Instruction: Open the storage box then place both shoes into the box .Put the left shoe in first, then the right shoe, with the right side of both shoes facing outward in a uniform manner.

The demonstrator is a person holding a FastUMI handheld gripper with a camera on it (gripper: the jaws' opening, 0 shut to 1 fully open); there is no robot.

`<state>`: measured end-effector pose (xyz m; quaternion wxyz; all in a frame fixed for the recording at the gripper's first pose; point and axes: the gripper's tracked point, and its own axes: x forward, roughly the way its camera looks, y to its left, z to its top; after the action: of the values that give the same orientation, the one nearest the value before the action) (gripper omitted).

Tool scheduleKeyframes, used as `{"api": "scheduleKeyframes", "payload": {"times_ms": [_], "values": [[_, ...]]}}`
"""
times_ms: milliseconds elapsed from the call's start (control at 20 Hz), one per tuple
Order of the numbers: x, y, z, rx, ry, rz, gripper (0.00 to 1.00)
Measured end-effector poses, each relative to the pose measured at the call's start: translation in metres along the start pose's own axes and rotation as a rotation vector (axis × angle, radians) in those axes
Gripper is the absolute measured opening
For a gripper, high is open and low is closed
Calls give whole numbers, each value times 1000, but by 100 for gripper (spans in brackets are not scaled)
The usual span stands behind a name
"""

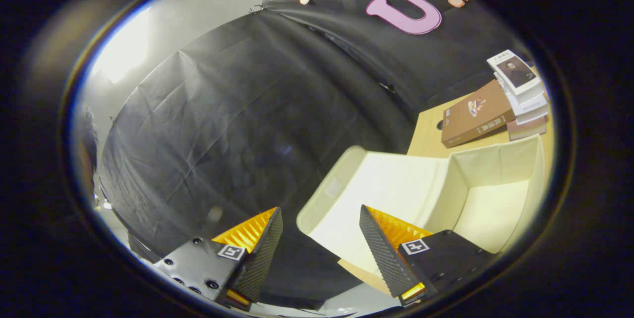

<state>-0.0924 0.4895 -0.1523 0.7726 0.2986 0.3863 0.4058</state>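
The cream fabric storage box (500, 169) stands on the wooden table with its lid (376, 184) swung open and leaning toward the booth wall. Its inside shows pale and bare as far as I can see into it. My gripper (322, 219) is raised and tilted, and its fingers stand open with nothing between them. The right finger overlaps the box's near rim and lid, while the left finger hangs in front of the black cloth.
Beyond the box a brown flat book (475, 120) lies on the wooden table (426, 134) beside a stack of several books (522, 92). Black cloth drapes the booth wall (237, 125) ahead and left of the fingers.
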Motion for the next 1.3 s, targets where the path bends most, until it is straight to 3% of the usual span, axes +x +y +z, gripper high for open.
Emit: {"api": "scheduleKeyframes", "payload": {"times_ms": [300,800,1050,1300], "values": [[-66,-59,37,-57,-94,-135,98],[-237,-194,90,-336,-266,-595,100],[-292,-247,76,-424,-222,-761,100],[-321,-298,31,-414,-93,-840,100]]}}
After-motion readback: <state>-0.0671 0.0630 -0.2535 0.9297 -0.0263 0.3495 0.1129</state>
